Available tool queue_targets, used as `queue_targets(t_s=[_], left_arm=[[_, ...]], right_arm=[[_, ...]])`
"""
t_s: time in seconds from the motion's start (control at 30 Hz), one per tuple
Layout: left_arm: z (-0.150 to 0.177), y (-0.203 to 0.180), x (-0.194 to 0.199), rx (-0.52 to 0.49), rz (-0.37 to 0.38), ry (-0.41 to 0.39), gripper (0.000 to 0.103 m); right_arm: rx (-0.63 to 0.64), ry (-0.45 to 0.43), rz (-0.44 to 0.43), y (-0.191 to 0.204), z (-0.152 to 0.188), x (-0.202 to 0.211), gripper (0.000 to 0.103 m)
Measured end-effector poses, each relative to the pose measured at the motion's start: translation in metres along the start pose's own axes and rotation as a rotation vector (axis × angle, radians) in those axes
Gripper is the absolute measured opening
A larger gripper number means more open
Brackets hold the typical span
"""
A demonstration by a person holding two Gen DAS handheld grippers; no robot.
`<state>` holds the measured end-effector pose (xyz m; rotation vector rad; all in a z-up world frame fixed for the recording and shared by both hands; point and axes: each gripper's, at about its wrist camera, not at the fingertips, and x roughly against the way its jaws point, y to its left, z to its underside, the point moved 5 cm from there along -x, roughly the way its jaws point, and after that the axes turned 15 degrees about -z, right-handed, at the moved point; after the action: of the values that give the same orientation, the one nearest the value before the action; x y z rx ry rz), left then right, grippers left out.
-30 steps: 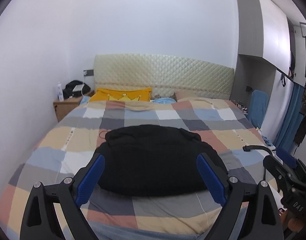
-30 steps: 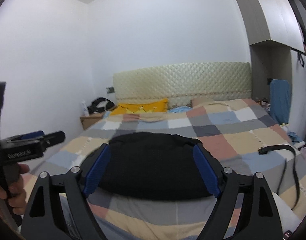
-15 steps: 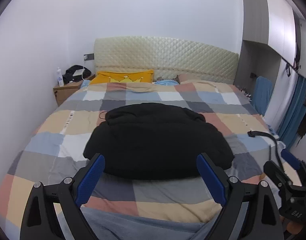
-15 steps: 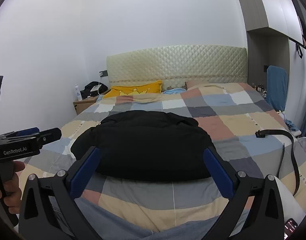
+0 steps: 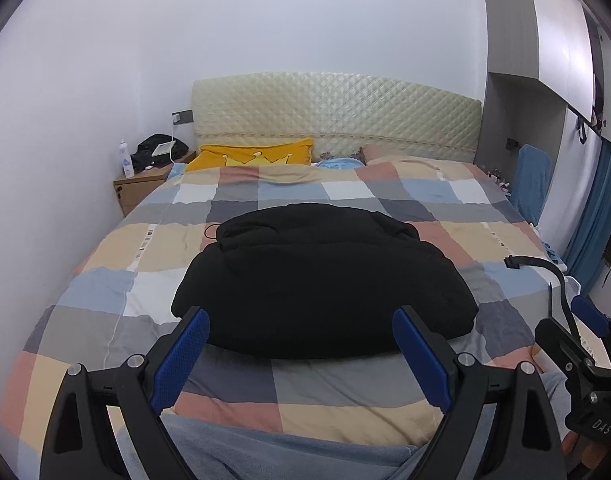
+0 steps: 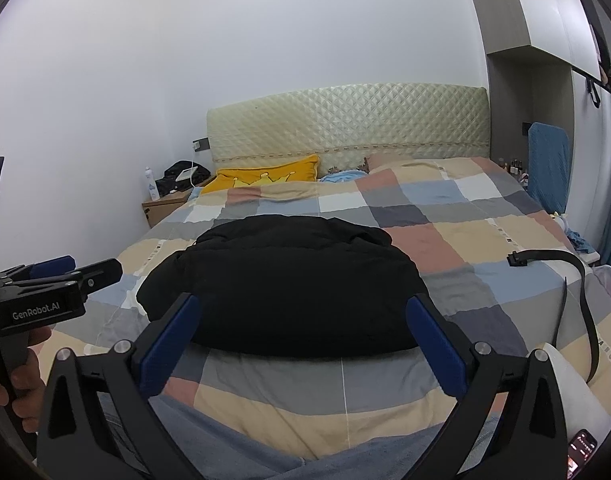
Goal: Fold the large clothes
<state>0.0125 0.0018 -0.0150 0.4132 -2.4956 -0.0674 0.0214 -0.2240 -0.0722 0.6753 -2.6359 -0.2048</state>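
Filling most of both views: a bed (image 5: pixel 105 264) under a checked quilt (image 6: pixel 457 240) of beige, grey, blue, white and salmon squares, running toward twelve o'clock up to a quilted cream headboard (image 5: pixel 337 120).

Lying mid-bed, at the centre of each view: a large black padded garment (image 5: pixel 321 288), bundled into a broad rounded heap, hood or collar end toward twelve o'clock, near hem toward six. Resting flat on the quilt, touched by neither tool.

Sitting at the head of the bed, around eleven o'clock from the garment: a yellow pillow (image 5: pixel 253 156) with a crown print, and a blue cloth just beside it at twelve.

Standing at ten o'clock against the wall: a wooden nightstand (image 5: pixel 139 188) carrying a black bag and a white bottle (image 5: pixel 126 160).

Curving over the quilt's edge at three o'clock: a black strap (image 6: pixel 561 276).

Hovering at six o'clock, short of the near hem: the left tool (image 5: pixel 301 352), blue pads spread wide, nothing between them but quilt and a view of the garment beyond. Showing also at nine o'clock in the right wrist view, gripped by a hand (image 6: pixel 19 376).

Hovering likewise at six o'clock: the right tool (image 6: pixel 303 344), jaws standing at full spread, empty, apart from the garment.
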Motion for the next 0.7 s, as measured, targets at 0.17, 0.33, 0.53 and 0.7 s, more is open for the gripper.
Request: queue_targets(t_s=[0.17, 0.33, 0.53, 0.7], left_arm=[[0.0, 0.0, -0.004, 0.0, 0.004, 0.013, 0.093], [0.001, 0.0, -0.006, -0.002, 0.005, 0.022, 0.093], [0.002, -0.001, -0.008, -0.002, 0.005, 0.028, 0.093], [0.005, -0.004, -0.012, -0.008, -0.001, 0.041, 0.093]], right_arm=[[0.0, -0.002, 0.005, -0.001, 0.0, 0.0, 0.102], [0.003, 0.003, 0.013, -0.001, 0.002, 0.002, 0.102], [-0.004, 0.008, 0.013, -0.002, 0.002, 0.0, 0.102], [-0.004, 0.008, 0.012, -0.003, 0.002, 0.0, 0.102]])
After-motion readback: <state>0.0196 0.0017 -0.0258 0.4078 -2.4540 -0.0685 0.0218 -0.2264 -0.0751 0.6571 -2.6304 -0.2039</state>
